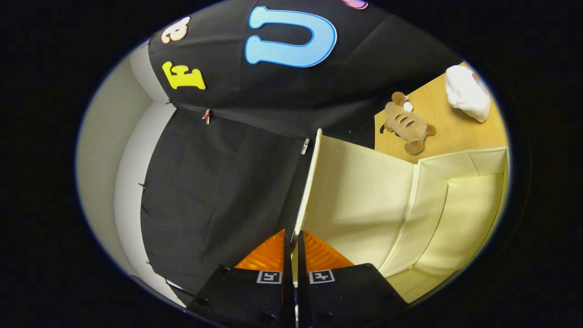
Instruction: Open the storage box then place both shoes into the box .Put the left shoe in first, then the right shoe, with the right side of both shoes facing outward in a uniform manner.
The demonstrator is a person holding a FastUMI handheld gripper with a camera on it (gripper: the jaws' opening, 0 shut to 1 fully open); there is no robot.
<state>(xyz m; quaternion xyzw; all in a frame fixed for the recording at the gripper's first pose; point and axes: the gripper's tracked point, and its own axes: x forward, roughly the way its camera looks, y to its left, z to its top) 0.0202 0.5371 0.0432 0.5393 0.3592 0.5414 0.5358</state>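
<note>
Black cloth wall fills the far side; pale wall at left. Wooden tabletop at right, evenly lit.

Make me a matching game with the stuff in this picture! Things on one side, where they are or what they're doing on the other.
Things:
1. Hand-held gripper
2. Box lid
3. Plush toy
4. White cloth

Places or states:
A. Lying on the wooden table, beyond the box
B. Shut on a thin cream panel
C. Bunched up on the table, past the plush toy
D. Pinched edge-on between the two fingers

Pairs: 1-B, 2-D, 3-A, 4-C
</note>
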